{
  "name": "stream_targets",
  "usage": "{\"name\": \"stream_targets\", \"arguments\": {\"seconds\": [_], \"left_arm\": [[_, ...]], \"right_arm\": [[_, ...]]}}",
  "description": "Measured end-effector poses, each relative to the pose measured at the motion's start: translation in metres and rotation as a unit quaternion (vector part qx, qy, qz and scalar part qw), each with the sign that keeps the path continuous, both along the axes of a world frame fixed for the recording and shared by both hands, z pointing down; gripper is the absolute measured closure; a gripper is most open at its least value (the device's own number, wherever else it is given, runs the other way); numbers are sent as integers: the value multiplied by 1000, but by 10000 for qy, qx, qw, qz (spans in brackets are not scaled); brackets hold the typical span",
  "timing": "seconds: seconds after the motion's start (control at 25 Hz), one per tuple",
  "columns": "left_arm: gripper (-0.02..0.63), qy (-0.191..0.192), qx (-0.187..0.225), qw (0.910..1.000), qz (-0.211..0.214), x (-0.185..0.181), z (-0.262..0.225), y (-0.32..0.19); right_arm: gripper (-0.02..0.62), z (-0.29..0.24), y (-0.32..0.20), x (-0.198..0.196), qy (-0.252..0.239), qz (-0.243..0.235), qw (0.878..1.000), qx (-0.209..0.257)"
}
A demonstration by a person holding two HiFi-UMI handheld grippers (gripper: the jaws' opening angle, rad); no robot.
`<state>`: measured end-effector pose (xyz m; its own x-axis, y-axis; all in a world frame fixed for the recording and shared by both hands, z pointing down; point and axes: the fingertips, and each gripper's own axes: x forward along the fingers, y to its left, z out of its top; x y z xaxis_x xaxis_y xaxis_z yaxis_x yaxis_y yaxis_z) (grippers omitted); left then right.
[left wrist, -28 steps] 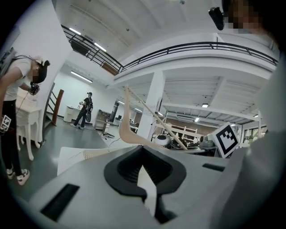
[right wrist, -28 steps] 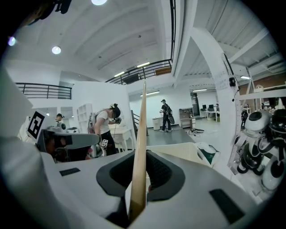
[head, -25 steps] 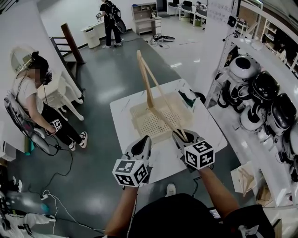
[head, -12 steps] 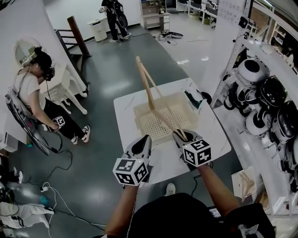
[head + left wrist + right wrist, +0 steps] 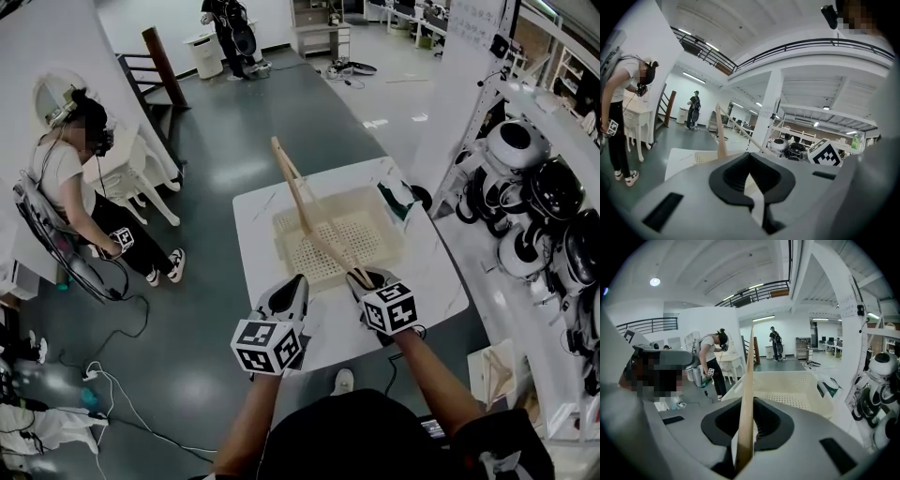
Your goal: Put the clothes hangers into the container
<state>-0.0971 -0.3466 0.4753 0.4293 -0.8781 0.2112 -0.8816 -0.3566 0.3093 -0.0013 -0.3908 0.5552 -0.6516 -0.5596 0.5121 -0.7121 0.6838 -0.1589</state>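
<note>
Clothes hanger (image 5: 290, 187) aside, the scene is listed from the largest thing down. A white table (image 5: 253, 234) fills the centre of the head view. A row of round white-and-black units (image 5: 511, 150) is seen along the right edge. A person (image 5: 70, 178) in a white top is seen at the left edge, bent forward.

On the table's far half a cream perforated container (image 5: 370, 234) is set, open side up.

The hanger, of pale wood, is held by its lower end at the container's near rim. From there it slants up and to the left across the container, and its far end is seen against the grey floor beyond the table's upper left corner. Whether it touches the container cannot be told.

The right gripper (image 5: 361, 279) is placed at the container's near rim. In the right gripper view its jaws are clamped on the wooden bar (image 5: 749, 380), which runs straight up the frame from between them.

The left gripper (image 5: 297, 281) is held over the table's near half, just left of the right one. Its jaws are drawn together with nothing between them.
</note>
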Motion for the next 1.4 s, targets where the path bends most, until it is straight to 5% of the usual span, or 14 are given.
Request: {"name": "stream_targets", "arguments": {"seconds": [0.88,1.4], "left_arm": [[601,18,-239,9997,-24,-2,19,6],[601,36,-368,9993,-4,-5,24,3]], "right_arm": [[531,46,8,-2,699,-202,9967,-349],[531,34,-1,-12,578,-136,9980,-211]]}}
